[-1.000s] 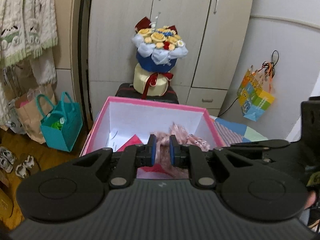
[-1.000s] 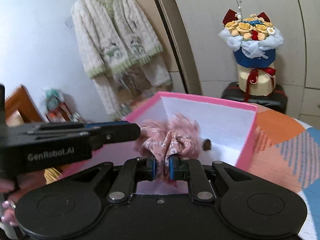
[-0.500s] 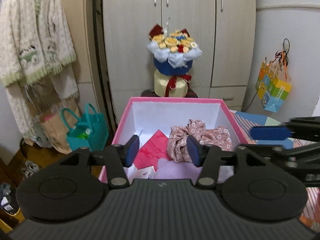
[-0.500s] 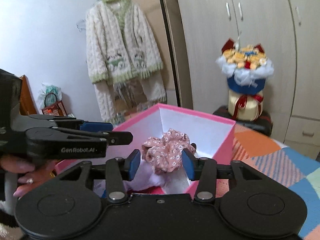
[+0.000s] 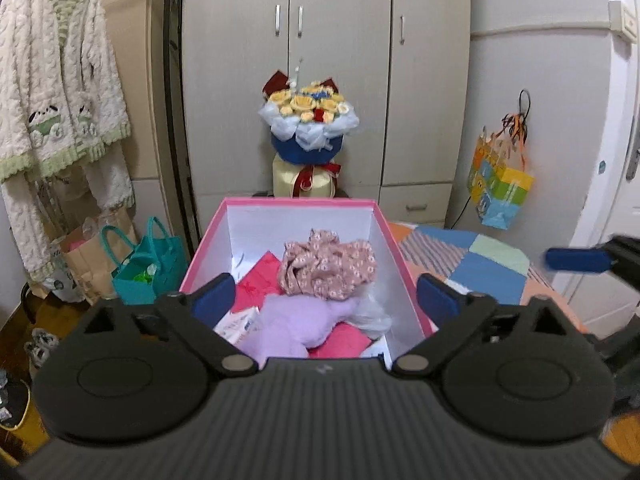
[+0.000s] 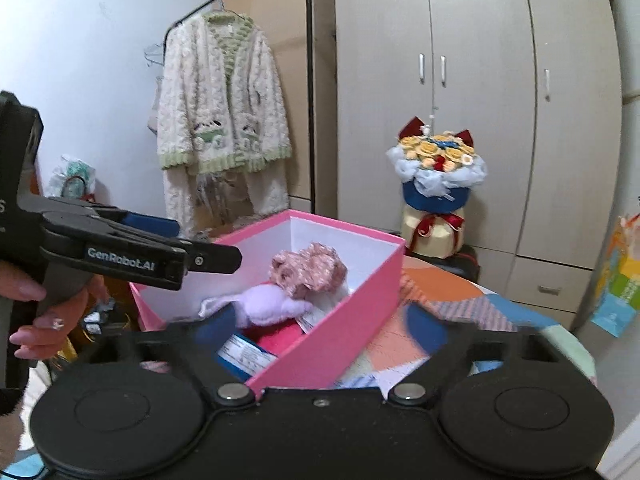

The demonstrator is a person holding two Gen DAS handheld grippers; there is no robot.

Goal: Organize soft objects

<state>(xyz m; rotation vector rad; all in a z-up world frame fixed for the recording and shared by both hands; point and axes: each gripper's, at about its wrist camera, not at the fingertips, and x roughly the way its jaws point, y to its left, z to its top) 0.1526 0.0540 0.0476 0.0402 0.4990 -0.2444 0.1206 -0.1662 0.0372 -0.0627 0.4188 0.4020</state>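
Pink cardboard box (image 5: 404, 276), rectangular, white inside, open at the top, standing on a patchwork quilt (image 5: 480, 260) of striped and plain panels. Inside it: crumpled floral fabric (image 5: 328, 268), dusty pink with small white flowers, gathered into ruffled folds near the back wall; just in front and touching it, a fuzzy lilac plush (image 5: 288, 328), rounded and soft; beneath both, flat red-pink cards (image 5: 260, 276), glossy printed paper and a wisp of white plastic.

Left gripper (image 5: 324, 302) above the near end of the box, blue pads spread wide and holding nothing. Right gripper (image 6: 320, 330) beside the box's long wall, pads likewise wide apart and empty, slightly blurred.

Behind: pale woodgrain wardrobe (image 5: 332, 60), paper-flower bouquet (image 5: 308, 128) in a blue wrap, cable-knit cream cardigan (image 6: 220, 112) on a black rail.
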